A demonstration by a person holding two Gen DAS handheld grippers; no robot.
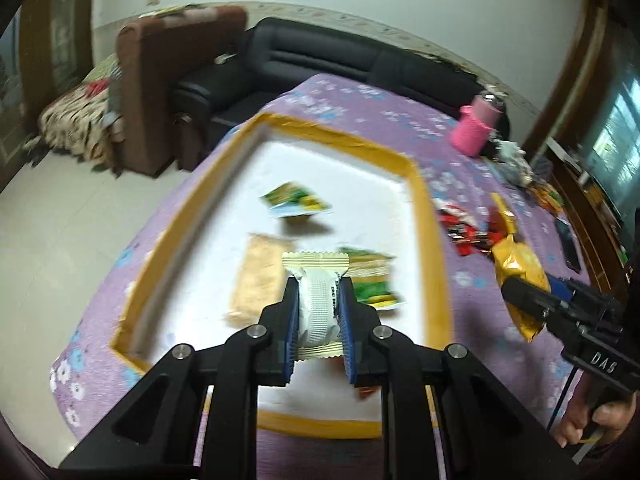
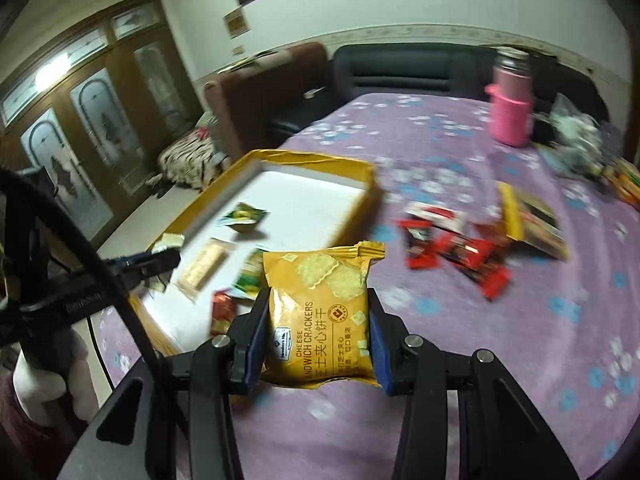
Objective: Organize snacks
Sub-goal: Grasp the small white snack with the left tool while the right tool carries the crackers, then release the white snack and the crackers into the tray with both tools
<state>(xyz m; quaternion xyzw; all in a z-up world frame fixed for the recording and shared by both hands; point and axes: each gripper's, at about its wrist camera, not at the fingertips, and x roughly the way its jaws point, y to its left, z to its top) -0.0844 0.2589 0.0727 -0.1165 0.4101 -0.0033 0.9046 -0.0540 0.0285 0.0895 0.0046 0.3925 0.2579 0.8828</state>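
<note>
Left wrist view has the left gripper (image 1: 319, 292) clamped on a white snack packet (image 1: 318, 300) above the yellow-rimmed tray (image 1: 424, 196), while the right gripper (image 2: 318, 334) squeezes a yellow cracker bag (image 2: 320, 316) over the purple tablecloth (image 2: 460, 420) beside it. Both packets are pinched by slippery wrapper, so I judge either could slide out short of the tray. Inside the tray lie two green packets (image 1: 296, 202), a pale cracker pack (image 1: 258, 280) and a small red one (image 2: 222, 312); red packets (image 2: 456, 252) wait outside.
</note>
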